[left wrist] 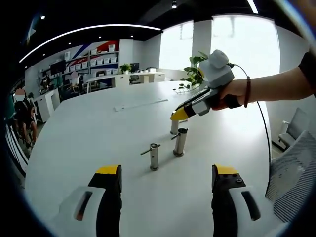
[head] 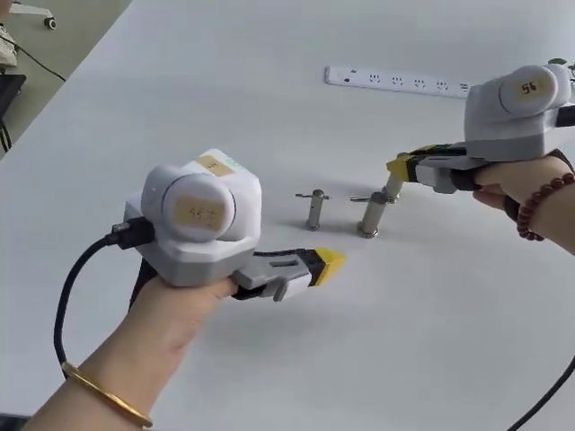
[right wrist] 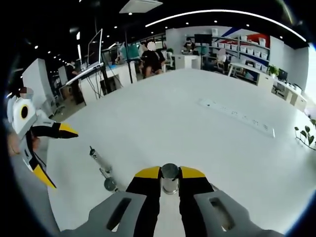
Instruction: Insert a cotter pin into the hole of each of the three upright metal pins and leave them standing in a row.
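Right gripper (right wrist: 170, 173) jaws grip one pin (right wrist: 170, 184) standing on the table (head: 269, 108). Left gripper (left wrist: 167, 171) jaws gape open, apart from two other pins (head: 314, 210).

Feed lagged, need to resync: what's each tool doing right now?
Left tool: open, holding nothing.
Right tool: closed on a metal pin.

We count three upright silver metal pins (head: 314, 214) (head: 369, 220) (head: 393, 187), two thin metal cotter pins (head: 312, 193) (head: 368, 198) that we can make out, one long white power strip (head: 395, 81), two grey yellow-tipped handheld grippers, left gripper (head: 325, 265) and right gripper (head: 400, 168).
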Tool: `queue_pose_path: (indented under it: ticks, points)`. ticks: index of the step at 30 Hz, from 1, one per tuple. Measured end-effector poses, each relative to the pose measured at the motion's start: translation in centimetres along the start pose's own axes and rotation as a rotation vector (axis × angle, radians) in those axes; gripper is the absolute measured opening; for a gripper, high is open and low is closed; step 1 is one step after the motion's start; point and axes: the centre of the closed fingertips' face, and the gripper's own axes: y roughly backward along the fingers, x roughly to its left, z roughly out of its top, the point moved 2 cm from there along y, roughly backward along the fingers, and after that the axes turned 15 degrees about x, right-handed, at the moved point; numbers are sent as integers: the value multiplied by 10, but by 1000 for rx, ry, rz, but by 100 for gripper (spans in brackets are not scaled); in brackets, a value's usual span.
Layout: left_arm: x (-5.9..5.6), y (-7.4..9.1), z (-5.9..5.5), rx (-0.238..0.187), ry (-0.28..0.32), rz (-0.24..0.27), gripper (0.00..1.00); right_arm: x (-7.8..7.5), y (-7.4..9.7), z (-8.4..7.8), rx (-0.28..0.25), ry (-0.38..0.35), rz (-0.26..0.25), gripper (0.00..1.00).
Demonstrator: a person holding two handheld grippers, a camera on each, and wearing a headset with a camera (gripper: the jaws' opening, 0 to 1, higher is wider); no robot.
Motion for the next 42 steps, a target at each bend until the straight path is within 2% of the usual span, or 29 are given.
queue_pose_path:
  ticks: [9, 17, 20, 23, 30, 36, 42]
  points:
    - [-4, 1, 1, -5, -5, -21, 84, -3, 19, -23, 9, -2, -6, 8]
    - [-11, 4, -1, 7, -20, -48, 91, 13, 34, -40, 32, 63, 14, 8]
    - [-14, 6, -2, 15, -35, -48, 93, 13, 35, -42, 32, 75, 35, 8]
    - [-14, 8, -2, 19, -64, -28, 94, 23, 41, -47, 29, 98, 61, 8]
    - [-16, 10, -3, 19, -72, -36, 98, 45, 46, -54, 32, 134, 117, 8]
    - [-18, 9, -5, 33, -85, -39, 99, 65, 46, -56, 34, 187, 155, 8]
    - [-19, 8, -5, 36, -91, -42, 99, 92, 42, -55, 35, 265, 227, 8]
